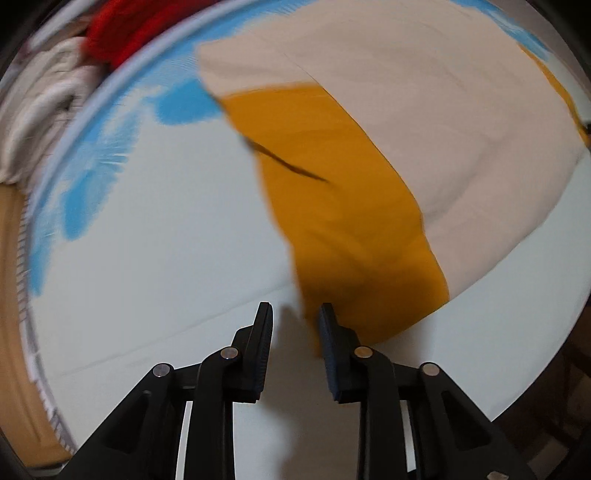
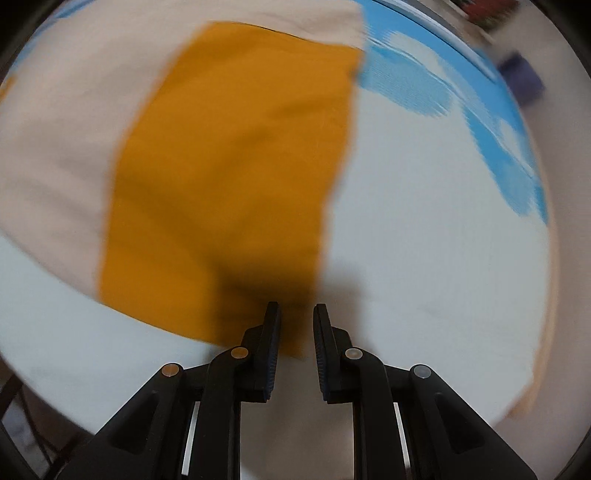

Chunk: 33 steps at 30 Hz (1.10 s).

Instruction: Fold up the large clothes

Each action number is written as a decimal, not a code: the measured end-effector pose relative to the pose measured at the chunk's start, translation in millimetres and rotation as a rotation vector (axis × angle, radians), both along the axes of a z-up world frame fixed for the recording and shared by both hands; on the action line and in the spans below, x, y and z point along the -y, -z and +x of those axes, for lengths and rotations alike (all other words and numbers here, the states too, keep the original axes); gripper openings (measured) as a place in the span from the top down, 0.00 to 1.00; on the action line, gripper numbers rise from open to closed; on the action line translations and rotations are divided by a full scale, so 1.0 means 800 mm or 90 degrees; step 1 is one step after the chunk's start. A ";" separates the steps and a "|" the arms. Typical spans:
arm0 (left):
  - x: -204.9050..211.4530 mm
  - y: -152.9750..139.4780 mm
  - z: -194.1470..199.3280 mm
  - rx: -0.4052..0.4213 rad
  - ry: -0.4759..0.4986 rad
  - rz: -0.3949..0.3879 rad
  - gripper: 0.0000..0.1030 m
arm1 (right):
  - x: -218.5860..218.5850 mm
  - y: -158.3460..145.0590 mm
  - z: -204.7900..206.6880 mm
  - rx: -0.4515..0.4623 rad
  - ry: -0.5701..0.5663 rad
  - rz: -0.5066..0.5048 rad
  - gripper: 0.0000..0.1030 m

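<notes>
A large cream garment (image 1: 424, 110) with a mustard-yellow panel (image 1: 332, 203) lies spread on the pale table cover (image 1: 166, 240). My left gripper (image 1: 295, 306) points down at the panel's near corner. Its jaws stand apart; the mustard edge runs by the right finger (image 1: 332, 339) and bare cover shows in the gap. In the right wrist view the mustard panel (image 2: 240, 166) and cream cloth (image 2: 66, 129) fill the left half. My right gripper (image 2: 296, 308) hangs over the panel's other near corner, jaws apart, with mustard cloth showing in the gap, not pinched.
The cover (image 2: 424, 240) bears blue patches (image 2: 406, 88) toward its far rim. Beyond the rim, a red cloth (image 1: 122, 33) and a heap of white clothes (image 1: 40, 110) lie at the upper left. A dark blue object (image 2: 521, 79) sits past the far right rim. Both views are motion-blurred.
</notes>
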<state>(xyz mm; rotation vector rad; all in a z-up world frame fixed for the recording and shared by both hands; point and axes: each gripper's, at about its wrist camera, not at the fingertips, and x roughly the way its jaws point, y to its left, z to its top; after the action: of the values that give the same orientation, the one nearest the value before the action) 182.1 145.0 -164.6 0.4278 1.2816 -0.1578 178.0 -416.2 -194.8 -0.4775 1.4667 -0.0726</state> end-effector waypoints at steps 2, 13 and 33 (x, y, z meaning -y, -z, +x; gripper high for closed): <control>0.000 -0.045 -0.010 0.066 -0.054 -0.027 0.77 | 0.011 -0.010 0.001 0.008 0.028 -0.070 0.83; 0.096 -0.159 -0.106 0.332 -0.221 -0.243 0.65 | -0.124 -0.196 -0.078 0.448 0.061 0.142 0.78; 0.111 -0.065 -0.080 0.241 -0.153 -0.212 0.72 | -0.284 0.000 -0.019 0.189 0.016 0.128 0.78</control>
<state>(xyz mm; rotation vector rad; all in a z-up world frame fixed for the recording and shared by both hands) 118.4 56.5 -112.3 0.0112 0.9024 -0.0791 162.5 -189.2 -194.4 -0.2715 1.1747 -0.0147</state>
